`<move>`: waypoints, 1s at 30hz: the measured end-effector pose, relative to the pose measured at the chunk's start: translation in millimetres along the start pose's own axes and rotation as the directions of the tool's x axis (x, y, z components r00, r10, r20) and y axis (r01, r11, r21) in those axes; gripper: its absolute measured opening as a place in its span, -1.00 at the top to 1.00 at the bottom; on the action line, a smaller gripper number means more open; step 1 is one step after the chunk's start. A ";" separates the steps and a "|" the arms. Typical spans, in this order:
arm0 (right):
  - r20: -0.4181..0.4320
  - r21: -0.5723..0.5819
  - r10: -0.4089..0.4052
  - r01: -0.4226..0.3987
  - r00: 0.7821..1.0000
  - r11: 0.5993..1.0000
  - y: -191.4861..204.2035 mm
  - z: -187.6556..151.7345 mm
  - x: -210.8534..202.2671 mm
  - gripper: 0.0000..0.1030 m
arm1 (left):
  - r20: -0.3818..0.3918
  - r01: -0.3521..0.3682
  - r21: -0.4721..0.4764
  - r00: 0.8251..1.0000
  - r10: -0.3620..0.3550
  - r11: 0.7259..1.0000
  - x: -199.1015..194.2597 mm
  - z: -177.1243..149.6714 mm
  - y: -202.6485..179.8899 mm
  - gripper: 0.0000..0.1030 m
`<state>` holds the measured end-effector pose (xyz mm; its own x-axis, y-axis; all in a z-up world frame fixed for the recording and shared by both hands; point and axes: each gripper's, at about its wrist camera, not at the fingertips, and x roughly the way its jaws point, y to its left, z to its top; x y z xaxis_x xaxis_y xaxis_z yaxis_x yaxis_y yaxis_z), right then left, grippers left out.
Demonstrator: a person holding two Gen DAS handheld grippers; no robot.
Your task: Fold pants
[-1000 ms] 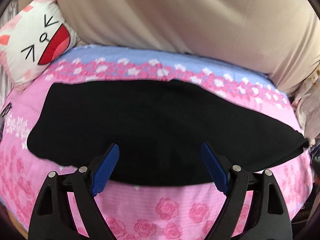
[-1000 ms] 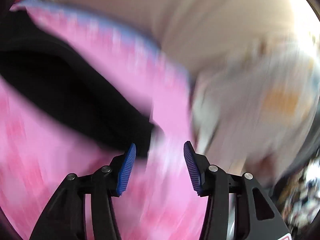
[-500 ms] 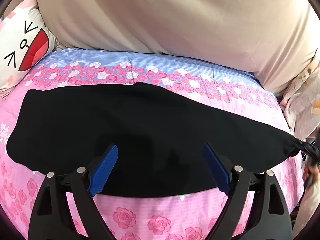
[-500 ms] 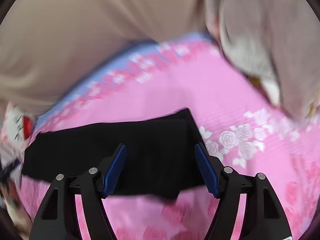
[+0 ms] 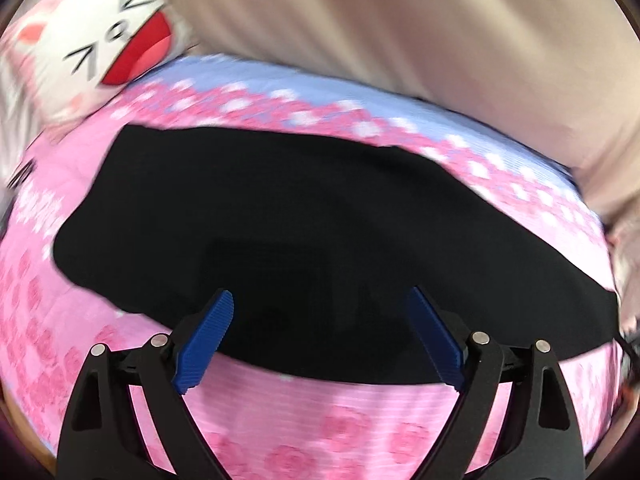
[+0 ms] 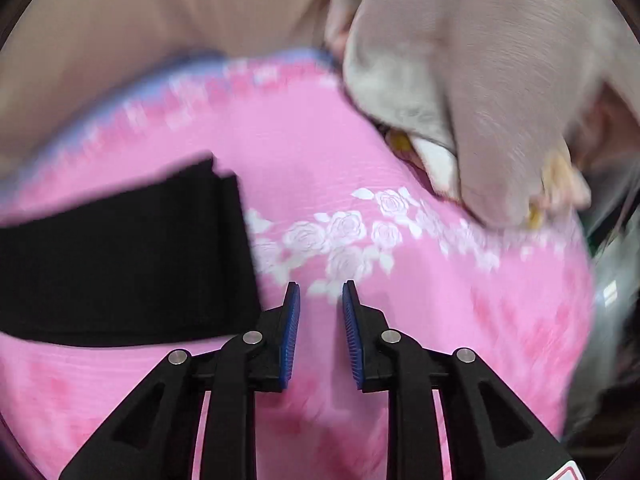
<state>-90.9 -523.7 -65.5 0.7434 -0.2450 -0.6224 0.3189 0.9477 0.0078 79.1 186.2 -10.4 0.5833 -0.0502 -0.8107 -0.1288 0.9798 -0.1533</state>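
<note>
The black pants lie flat across a pink rose-print bedspread, folded lengthwise into a long band. My left gripper is wide open and empty, hovering over the near edge of the pants at their middle. In the right wrist view the leg end of the pants lies at the left. My right gripper is to the right of that end, over bare bedspread, with its jaws nearly closed on nothing, a narrow gap between the blue pads.
A white cat-face pillow lies at the far left. A beige cushion runs along the back of the bed. A grey-beige blanket heap lies at the right end. The bed's edge drops off at the right.
My right gripper has narrowed from open to almost closed and shifted right, off the pants' end. My left gripper's view has swung left; its jaws stay wide open.
</note>
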 end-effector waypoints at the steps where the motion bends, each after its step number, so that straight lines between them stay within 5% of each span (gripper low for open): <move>1: 0.035 0.027 0.027 -0.028 0.999 0.999 2.1 -8.1 -15.0 0.53 | -0.003 -0.019 -0.028 1.000 0.019 0.999 0.7 1.6 11.5 -0.68; 5: 0.072 0.024 0.099 -0.101 0.992 0.995 49.8 -27.2 -46.8 0.36 | -0.002 -0.065 -0.204 0.998 0.066 0.977 -3.3 2.4 70.2 -0.82; 11: 0.003 -0.093 0.289 -0.287 0.957 0.953 176.4 -60.6 -45.1 0.13 | -0.017 -0.123 -0.438 0.992 0.129 0.890 8.7 -3.8 159.5 -0.82; 14: -0.054 -0.197 0.328 -0.332 0.943 0.922 242.2 -74.6 -39.4 0.13 | 0.000 -0.067 -0.499 0.997 0.077 0.864 21.4 2.3 189.8 -0.81; 16: -0.067 -0.230 0.348 -0.354 0.935 0.907 270.8 -78.5 -38.8 0.13 | 0.008 -0.015 -0.484 1.000 0.021 0.875 34.7 14.5 197.3 -0.30; 17: -0.077 -0.240 0.363 -0.371 0.929 0.897 288.8 -79.4 -39.5 0.13 | -0.018 -0.014 -0.446 1.000 0.007 0.895 42.4 23.7 197.4 0.33; 18: -0.077 -0.240 0.370 -0.377 0.926 0.894 297.4 -77.6 -38.9 0.13 | -0.015 0.010 -0.422 1.000 -0.018 0.906 42.8 35.7 197.4 0.56; 22: -0.063 -0.258 0.388 -0.390 0.920 0.884 323.3 -71.1 -43.8 0.13 | 0.134 0.119 -0.304 0.988 -0.081 0.945 -4.7 69.3 185.9 0.57; 26: -0.078 -0.277 0.340 -0.348 0.937 0.896 327.4 -72.3 -25.7 -0.05 | -0.030 -0.026 -0.247 0.999 0.019 0.969 44.4 63.0 198.5 0.41; 27: -0.095 -0.269 0.329 -0.342 0.940 0.900 327.0 -73.5 -21.4 -0.04 | -0.057 0.014 -0.271 0.998 -0.031 0.962 59.0 51.9 207.3 0.36; 28: -0.107 -0.263 0.315 -0.333 0.943 0.906 326.9 -75.3 -19.3 -0.04 | 0.017 0.048 -0.271 0.999 -0.045 0.961 49.4 45.2 210.1 0.35; 30: -0.124 -0.268 0.317 -0.339 0.940 0.902 327.5 -77.6 -21.2 -0.05 | 0.018 0.058 -0.270 0.998 -0.055 0.961 31.1 34.6 212.2 0.24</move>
<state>-47.9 -192.2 -110.5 0.7274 0.0952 -0.6796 -0.1219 0.9925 0.0085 97.7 399.2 -48.6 0.6040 -0.1004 -0.7907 -0.3067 0.8864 -0.3468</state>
